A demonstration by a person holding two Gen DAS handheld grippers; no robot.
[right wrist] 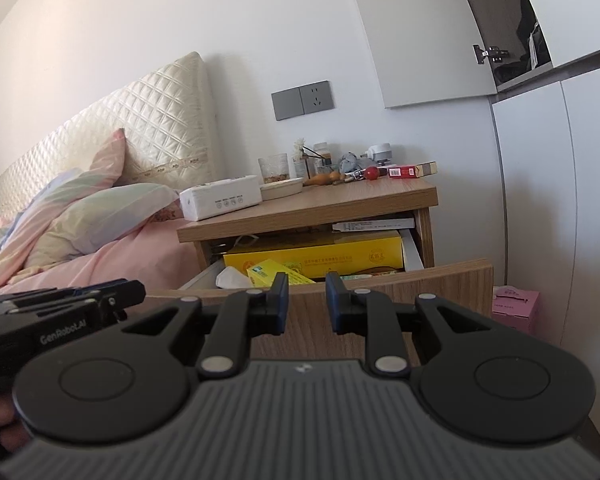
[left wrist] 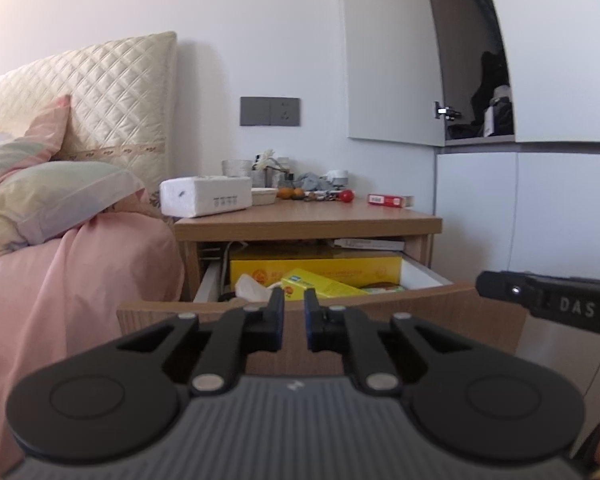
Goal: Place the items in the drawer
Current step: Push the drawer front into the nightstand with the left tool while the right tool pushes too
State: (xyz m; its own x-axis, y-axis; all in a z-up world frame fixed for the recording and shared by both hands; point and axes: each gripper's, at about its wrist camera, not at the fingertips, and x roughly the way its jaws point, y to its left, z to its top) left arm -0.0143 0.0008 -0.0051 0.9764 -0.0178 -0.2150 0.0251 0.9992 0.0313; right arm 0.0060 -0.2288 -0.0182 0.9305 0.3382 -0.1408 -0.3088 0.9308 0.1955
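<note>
The wooden nightstand's drawer (left wrist: 420, 308) stands pulled open, its front (right wrist: 440, 284) facing me. Inside lie a large yellow box (left wrist: 316, 264), a smaller yellow-green box (left wrist: 320, 286) and crumpled white tissue (left wrist: 250, 286). On the nightstand top (left wrist: 308, 216) sit a white tissue pack (left wrist: 204, 196), a red box (left wrist: 390, 200) and a red ball (left wrist: 346, 196). My left gripper (left wrist: 294, 300) is open a little and empty, just before the drawer front. My right gripper (right wrist: 307, 286) is open wider and empty, also before the drawer front.
A bed with pink sheet (left wrist: 60, 288) and pillows (left wrist: 52, 200) lies left of the nightstand. White wardrobe panels (left wrist: 540, 220) stand to the right. A pink box (right wrist: 516, 306) sits on the floor right of the drawer. Small clutter (right wrist: 320, 164) lines the nightstand's back edge.
</note>
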